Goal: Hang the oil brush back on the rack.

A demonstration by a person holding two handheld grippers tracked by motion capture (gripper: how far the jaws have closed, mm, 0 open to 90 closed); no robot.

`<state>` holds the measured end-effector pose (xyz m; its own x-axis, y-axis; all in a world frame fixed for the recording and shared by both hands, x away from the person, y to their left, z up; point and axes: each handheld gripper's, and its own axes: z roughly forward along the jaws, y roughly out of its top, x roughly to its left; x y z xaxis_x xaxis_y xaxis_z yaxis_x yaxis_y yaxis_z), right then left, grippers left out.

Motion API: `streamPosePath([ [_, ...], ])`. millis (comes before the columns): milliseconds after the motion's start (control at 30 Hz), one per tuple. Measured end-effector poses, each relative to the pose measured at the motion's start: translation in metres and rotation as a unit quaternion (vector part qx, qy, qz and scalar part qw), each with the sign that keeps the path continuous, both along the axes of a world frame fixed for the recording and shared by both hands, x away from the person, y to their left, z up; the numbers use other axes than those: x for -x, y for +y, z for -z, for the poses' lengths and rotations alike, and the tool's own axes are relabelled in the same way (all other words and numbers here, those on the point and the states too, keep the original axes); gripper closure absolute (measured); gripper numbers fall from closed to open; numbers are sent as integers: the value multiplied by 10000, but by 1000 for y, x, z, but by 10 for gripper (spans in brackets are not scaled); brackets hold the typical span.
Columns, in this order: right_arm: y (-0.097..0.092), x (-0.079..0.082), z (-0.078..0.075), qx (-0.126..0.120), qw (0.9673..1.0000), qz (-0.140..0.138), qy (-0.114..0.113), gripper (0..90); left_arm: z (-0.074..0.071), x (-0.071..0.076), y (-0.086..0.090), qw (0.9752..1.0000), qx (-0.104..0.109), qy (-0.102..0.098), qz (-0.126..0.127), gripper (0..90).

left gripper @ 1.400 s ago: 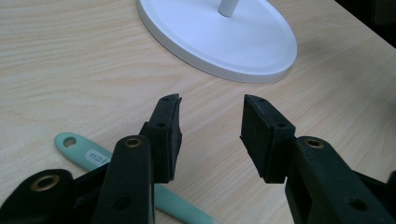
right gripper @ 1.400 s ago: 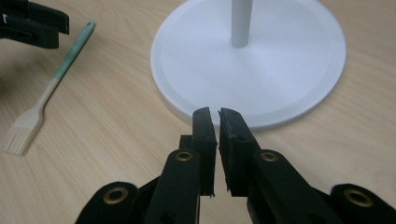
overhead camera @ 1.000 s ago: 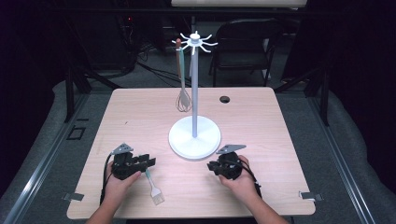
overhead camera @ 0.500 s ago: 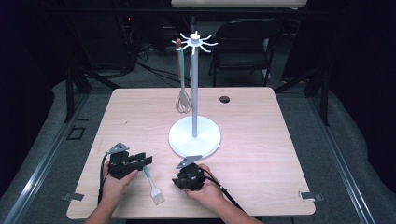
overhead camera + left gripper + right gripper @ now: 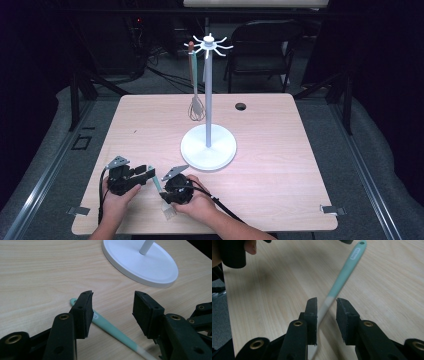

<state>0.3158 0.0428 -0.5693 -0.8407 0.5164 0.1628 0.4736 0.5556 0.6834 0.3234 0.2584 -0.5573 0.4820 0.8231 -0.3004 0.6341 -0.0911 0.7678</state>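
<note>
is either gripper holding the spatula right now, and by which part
Neither: the spatula lies on the table, its neck between the right gripper's open jaws; the left gripper has opened above its handle.

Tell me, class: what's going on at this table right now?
A person works two hand-held grippers over a mint-handled spatula lying on the table. The left gripper has just been opening, its fingers apart above the handle. The right gripper straddles the spatula without pressing it. A whisk hangs on the white stand.
</note>
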Motion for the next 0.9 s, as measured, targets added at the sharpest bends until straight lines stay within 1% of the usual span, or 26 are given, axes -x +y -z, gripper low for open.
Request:
streamPosePath([
  [33,3,0,1,9,10000,-14,6,710,0,1,1,10000,-3,17,-14,506],
  [100,8,0,2,185,9998,-41,-33,710,0,4,3,10000,-2,16,-45,507],
  [133,10,1,4,163,9999,-3,-11,708,0,5,5,10000,-8,9,-66,506],
  [167,12,1,5,244,9997,-30,-21,709,0,6,5,9999,8,-2,-106,507],
  [200,14,1,7,224,9997,-28,-36,713,0,7,6,9999,1,2,-125,506],
  [267,16,3,7,278,9996,-59,-65,738,0,8,7,9999,16,7,-147,507],
  [300,17,4,6,312,9995,-52,-87,741,0,8,8,9999,1,11,-144,507],
  [333,17,4,5,397,9991,-112,-128,751,1,8,8,9999,0,17,-146,507],
  [367,17,4,6,388,9991,-124,-153,756,1,8,8,9999,4,21,-151,507],
  [433,17,4,6,380,9992,-100,-123,767,0,8,8,9999,1,22,-119,508],
  [500,16,4,5,345,9994,-51,-65,781,0,8,7,9999,-9,46,-97,508],
  [567,12,3,5,348,9994,12,-78,799,0,8,5,9999,-1,38,-93,508],
  [667,-1,0,3,429,9991,35,-3,820,0,7,2,10000,33,17,-51,508],
  [733,-15,0,3,398,9992,93,29,827,-1,6,-1,10000,53,3,23,508],
  [800,-33,1,3,402,9990,169,33,829,-1,4,-6,9999,57,5,92,508],
  [833,-40,1,2,426,9990,155,30,829,-1,3,-9,9999,54,4,135,508],
  [867,-49,4,3,378,9990,249,6,829,-1,2,-12,9998,48,11,195,508],
  [900,-62,7,2,434,9986,301,-22,829,-2,1,-15,9997,37,23,240,508],
])
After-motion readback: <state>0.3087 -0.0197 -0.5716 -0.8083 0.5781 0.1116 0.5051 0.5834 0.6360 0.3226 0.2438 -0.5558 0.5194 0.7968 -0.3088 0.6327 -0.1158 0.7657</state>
